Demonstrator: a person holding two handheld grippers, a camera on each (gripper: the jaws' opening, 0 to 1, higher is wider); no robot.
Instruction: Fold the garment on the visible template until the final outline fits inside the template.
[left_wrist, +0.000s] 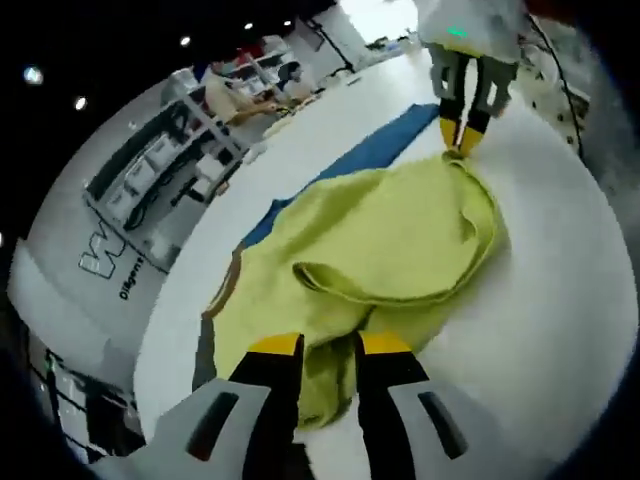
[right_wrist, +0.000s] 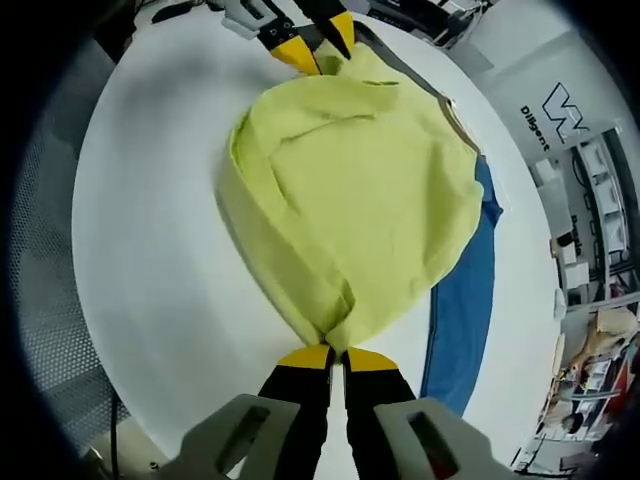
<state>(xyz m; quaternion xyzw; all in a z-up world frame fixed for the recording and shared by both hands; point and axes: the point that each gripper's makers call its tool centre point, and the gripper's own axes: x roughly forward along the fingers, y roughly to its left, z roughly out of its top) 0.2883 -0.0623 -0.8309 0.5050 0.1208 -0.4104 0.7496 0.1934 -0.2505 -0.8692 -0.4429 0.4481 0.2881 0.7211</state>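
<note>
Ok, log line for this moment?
garment: bunched on blue template | left gripper: gripping edge | right gripper: gripping corner | fold unfinished

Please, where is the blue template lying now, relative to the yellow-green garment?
The blue template lies flat on the white table, mostly covered by the yellow-green garment. In the right gripper view it sticks out at the garment's right edge.

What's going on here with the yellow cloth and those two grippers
A person with a gripper in each hand is folding a yellow-green garment on a white table. The right gripper is shut on one bunched end of the garment, and the left gripper pinches the opposite end. The garment is partly folded and lies over a blue template, which sticks out along one side. The fold is not finished.
</note>
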